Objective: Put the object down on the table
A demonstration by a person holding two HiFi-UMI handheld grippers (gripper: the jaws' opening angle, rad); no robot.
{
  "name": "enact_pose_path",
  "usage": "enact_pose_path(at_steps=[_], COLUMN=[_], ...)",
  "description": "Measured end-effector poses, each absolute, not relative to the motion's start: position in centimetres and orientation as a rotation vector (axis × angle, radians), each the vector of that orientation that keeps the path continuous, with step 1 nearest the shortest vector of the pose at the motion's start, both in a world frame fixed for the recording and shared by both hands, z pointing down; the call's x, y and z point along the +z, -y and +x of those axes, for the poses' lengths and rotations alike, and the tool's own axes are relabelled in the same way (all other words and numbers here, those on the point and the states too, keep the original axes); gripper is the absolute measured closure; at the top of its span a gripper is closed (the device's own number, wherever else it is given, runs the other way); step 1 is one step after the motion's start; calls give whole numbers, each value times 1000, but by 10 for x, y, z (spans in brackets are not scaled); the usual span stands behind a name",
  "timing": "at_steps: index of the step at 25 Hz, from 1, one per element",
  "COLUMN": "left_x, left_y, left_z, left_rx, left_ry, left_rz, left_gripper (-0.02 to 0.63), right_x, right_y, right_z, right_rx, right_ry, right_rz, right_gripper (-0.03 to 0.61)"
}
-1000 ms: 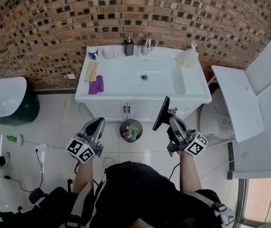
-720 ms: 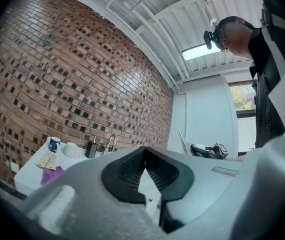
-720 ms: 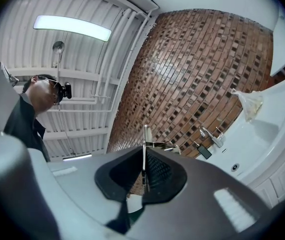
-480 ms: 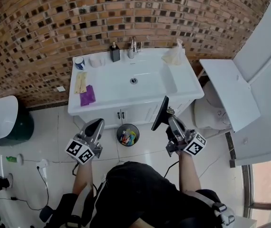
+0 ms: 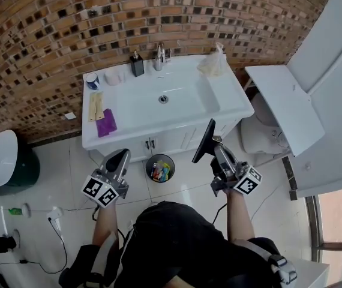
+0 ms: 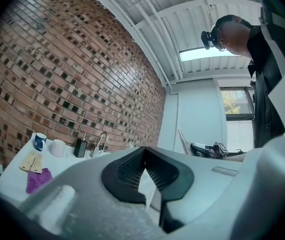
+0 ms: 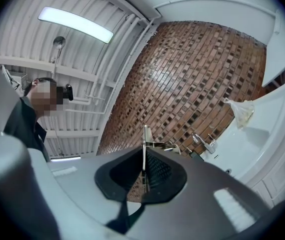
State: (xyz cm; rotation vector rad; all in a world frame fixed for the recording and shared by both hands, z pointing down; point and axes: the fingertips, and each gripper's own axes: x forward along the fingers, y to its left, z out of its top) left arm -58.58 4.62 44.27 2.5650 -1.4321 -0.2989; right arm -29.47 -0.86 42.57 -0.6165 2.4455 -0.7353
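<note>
Evidently unplaced: right gripper [image 5: 215, 147] clamps the thin black panel [image 5: 203, 140] short of the vanity counter [image 5: 234, 98]; left gripper [image 5: 121, 157] closed, empty.

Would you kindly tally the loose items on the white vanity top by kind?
Cups: 2
Soap dispenser: 1
Tan strips: 2
Purple cloth: 1
Plastic bag: 1
Total: 7

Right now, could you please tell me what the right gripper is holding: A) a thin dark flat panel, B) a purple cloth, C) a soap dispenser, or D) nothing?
A: the right gripper is shut on a thin dark flat panel, which shows edge-on between its jaws in the right gripper view.
</note>
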Motion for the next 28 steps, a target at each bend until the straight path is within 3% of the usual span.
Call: enact_pose_path(at_steps=[28], left_x=[450], left_y=[0], left_z=[-487], left_rx=[-220], left_ry=[858], left_rz=[2780], left_gripper=[614], right_x=[420], right_y=[-75], right_z=[-192], right_rx=[-552], right_ry=[-2204], right_rz=[-1113], right_gripper=[571])
